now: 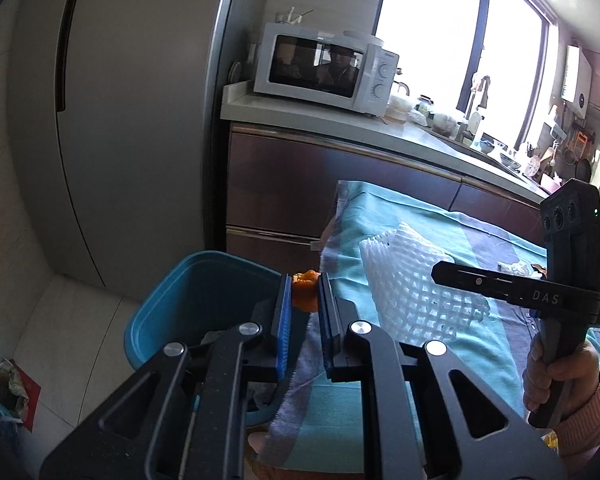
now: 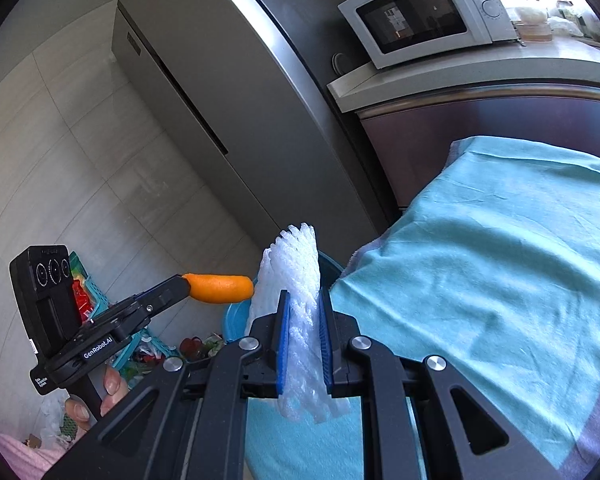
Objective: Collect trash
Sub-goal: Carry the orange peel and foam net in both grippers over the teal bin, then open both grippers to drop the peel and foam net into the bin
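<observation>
Orange peel (image 2: 220, 288) clamped, foam net (image 2: 296, 280) clamped (both)

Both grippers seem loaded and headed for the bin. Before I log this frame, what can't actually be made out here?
- Blue bin contents: left wrist view, left gripper covers the inside; right wrist view shows only a rim sliver behind the white foam net.
- Orange peel: its gripped end is hidden between the pads.
- Small scraps on the teal cloth: too small, partly behind the right gripper.

1 orange peel (image 2: 220, 288), 1 foam net (image 2: 296, 280), 1 blue bin (image 1: 204, 280), 1 microwave (image 1: 324, 68), 2 grippers.
</observation>
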